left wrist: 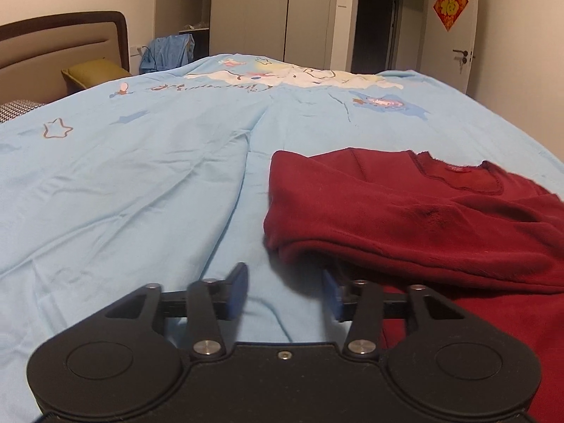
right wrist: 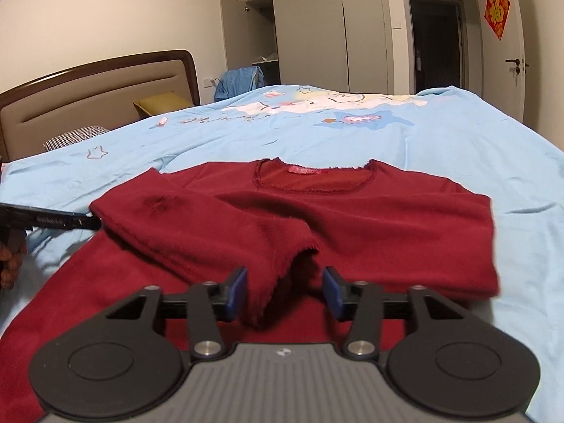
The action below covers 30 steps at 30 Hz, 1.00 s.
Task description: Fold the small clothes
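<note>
A dark red long-sleeved top [right wrist: 352,218] lies flat on the light blue bed cover [right wrist: 423,134], neckline away from me. Its left sleeve [right wrist: 211,232] is folded across the chest, cuff near the middle. My right gripper [right wrist: 284,290] stands open with that cuff lying between its blue pads, not pinched. In the left wrist view the same top [left wrist: 423,218] fills the right side. My left gripper [left wrist: 287,290] is open at the top's left folded edge, its right finger tucked under the fold. The left gripper's finger [right wrist: 56,221] shows at the left edge of the right wrist view.
A brown headboard [right wrist: 98,95], a yellow pillow [right wrist: 162,104] and a checked pillow [right wrist: 75,137] are at the bed's far left. Wardrobes [right wrist: 317,28], a dark doorway [right wrist: 437,42] and a white door [right wrist: 504,60] stand behind. A hand [right wrist: 10,261] shows at left.
</note>
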Motion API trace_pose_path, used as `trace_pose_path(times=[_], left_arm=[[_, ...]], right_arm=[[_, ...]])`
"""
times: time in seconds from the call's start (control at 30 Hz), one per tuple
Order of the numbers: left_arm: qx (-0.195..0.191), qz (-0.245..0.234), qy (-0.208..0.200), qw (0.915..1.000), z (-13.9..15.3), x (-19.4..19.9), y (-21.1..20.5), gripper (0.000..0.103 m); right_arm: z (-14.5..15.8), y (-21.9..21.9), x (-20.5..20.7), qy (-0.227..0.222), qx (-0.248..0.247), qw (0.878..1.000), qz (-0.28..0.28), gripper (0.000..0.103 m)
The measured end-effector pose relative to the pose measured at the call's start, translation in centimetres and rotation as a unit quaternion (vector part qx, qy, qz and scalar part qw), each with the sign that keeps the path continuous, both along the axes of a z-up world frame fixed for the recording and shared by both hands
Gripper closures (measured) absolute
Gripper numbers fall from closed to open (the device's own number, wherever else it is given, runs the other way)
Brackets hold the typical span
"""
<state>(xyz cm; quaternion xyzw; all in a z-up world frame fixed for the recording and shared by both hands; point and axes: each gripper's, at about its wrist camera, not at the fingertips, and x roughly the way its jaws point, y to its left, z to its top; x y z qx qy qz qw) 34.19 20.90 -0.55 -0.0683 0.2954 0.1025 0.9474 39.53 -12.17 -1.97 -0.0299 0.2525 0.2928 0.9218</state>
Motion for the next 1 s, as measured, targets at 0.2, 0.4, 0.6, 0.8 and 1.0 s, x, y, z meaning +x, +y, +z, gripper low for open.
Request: trace_pose_path(times=[0.2,0.4,0.6,0.8,1.0], left_arm=[[-0.038,0.005,-0.011,0.9992,1.3,-4.9,-0.7,0.012],[-0.055,-0.03,-0.009,0.998,1.6,-10.2,-3.1,0.003],[-0.053,-0.071,0.013,0.996,0.2,-14.1,-6.1,0.002],[-0.06,-0.09,0.038,0.9934,-1.5,-16.6,-7.8,0.005],[-0.08,-0.099,0.048,0.9907,-1.7,-18.0,-8.0,0.013]], right_arm=[[0.0,-4.0,-4.2,0.006,0.014,1.0,-0.016,0.008],[-0.6,-7.7,-9.0,0.02,0.02,0.998,-0.048,0.001],[-1.3,-9.0,-13.4,0.031,0.023,0.997,-0.059,0.0],[-2.3,-8.8,-17.5,0.048,0.027,0.997,-0.051,0.009],[-2.9,-8.1,-19.9,0.05,0.015,0.997,-0.048,0.037]])
